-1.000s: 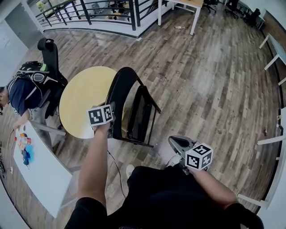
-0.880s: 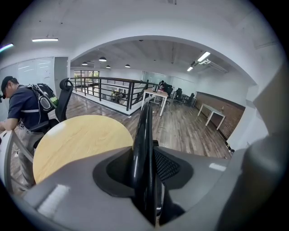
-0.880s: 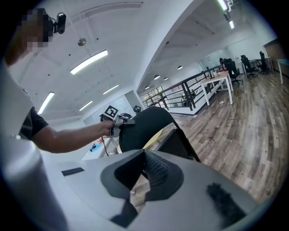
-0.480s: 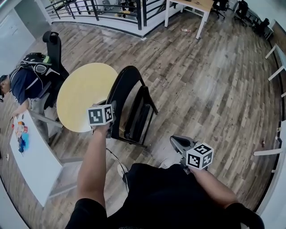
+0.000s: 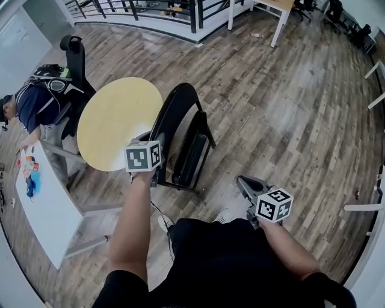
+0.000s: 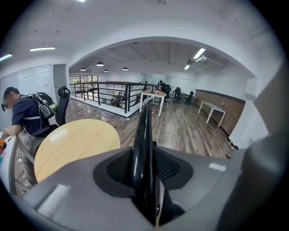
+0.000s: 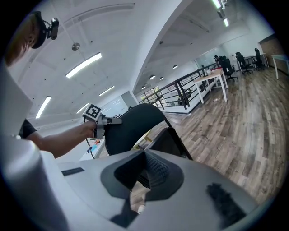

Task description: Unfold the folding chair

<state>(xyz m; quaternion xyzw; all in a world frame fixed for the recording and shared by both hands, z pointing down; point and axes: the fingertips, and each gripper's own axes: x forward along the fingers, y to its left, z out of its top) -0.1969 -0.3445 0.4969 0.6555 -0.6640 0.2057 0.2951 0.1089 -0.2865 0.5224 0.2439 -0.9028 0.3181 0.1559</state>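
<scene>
The black folding chair [image 5: 178, 123] stands on the wood floor beside the round table, with its seat [image 5: 191, 151] tipped up close to the backrest. My left gripper [image 5: 158, 163] is shut on the backrest's near side edge. That thin black edge [image 6: 142, 149] runs upright between the jaws in the left gripper view. My right gripper [image 5: 244, 184] hangs shut and empty to the right of the chair, apart from it. The right gripper view looks over the shut jaws [image 7: 147, 173] at the chair's backrest [image 7: 133, 126] and at the left gripper [image 7: 104, 121] on it.
A round yellow table [image 5: 114, 123] touches the chair's left side. A person [image 5: 31, 108] bends over a long white table [image 5: 45, 210] at the left, beside a black office chair [image 5: 73, 60]. A black railing [image 5: 150, 7] and white desks [image 5: 274, 15] stand further back.
My left gripper and the chair it holds have shifted a little to the right and nearer. The right gripper has drifted slightly down and right. Neither gripper has changed its hold.
</scene>
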